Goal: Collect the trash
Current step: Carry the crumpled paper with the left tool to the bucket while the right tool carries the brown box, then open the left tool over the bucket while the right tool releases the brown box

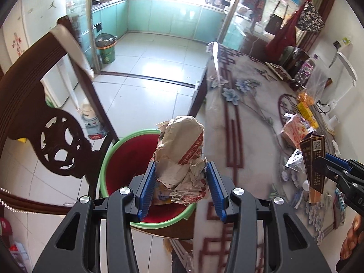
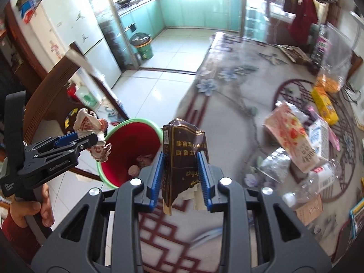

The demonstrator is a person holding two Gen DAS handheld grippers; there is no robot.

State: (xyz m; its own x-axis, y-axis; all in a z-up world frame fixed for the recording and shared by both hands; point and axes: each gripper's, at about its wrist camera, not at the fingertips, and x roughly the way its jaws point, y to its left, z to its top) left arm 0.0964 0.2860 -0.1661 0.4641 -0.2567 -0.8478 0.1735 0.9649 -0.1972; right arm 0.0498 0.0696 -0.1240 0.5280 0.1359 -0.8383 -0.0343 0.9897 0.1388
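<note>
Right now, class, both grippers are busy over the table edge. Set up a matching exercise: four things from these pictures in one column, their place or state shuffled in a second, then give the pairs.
Things
1. crumpled paper wrapper
2. dark brown flattened carton
3. red bin with green rim
4. pink strawberry carton

Places or states
A. lying on the tablecloth
B. clamped in the right gripper
C. standing beside the table, below both grippers
D. clamped in the left gripper

Pairs: 1-D, 2-B, 3-C, 4-A
</note>
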